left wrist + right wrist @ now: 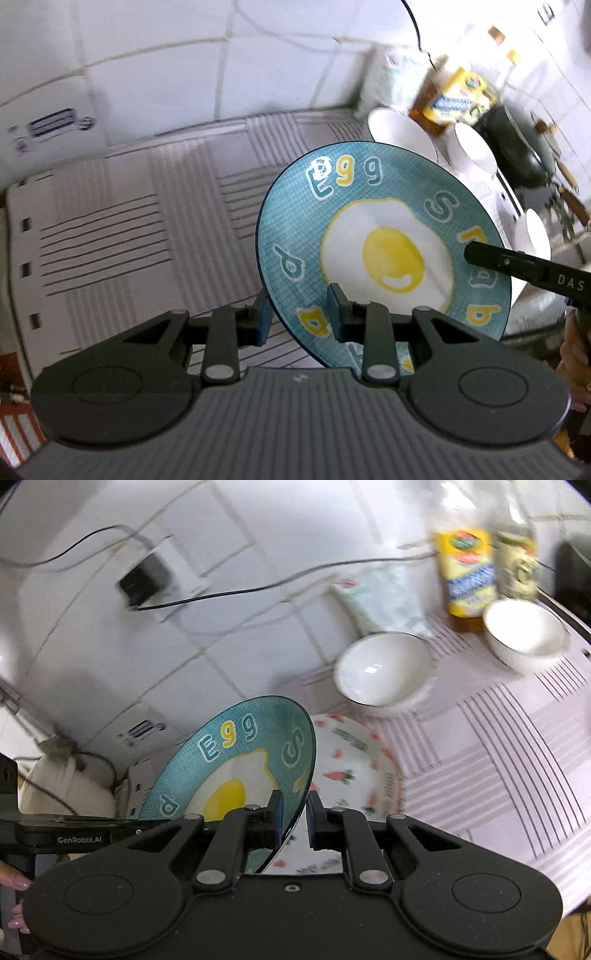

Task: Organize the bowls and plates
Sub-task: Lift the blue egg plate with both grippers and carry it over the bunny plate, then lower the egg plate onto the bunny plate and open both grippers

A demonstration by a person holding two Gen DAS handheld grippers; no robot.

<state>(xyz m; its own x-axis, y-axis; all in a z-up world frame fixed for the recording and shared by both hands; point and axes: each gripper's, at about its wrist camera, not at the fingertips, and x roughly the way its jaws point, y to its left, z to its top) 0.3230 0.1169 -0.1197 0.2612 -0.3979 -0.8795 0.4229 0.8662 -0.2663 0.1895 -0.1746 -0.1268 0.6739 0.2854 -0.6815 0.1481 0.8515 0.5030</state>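
A teal plate (384, 236) printed with a fried egg is held tilted above the striped mat (129, 229). My left gripper (301, 314) straddles its near rim, pads on both sides, and looks shut on it. My right gripper (293, 818) straddles the opposite rim of the same plate (236, 764), with a small gap on its right pad. A white plate with carrot prints (354, 760) lies flat on the mat below. White bowls (384, 668) (524, 631) stand behind it; they also show in the left wrist view (402, 133) (474, 151).
A tiled wall (110, 664) with a plug and cables runs behind. Yellow-labelled bottles (467, 576) and a packet (384, 598) stand at the back. A dark pan (517, 147) and another white bowl (532, 236) sit right. A white sack (62, 790) lies at left.
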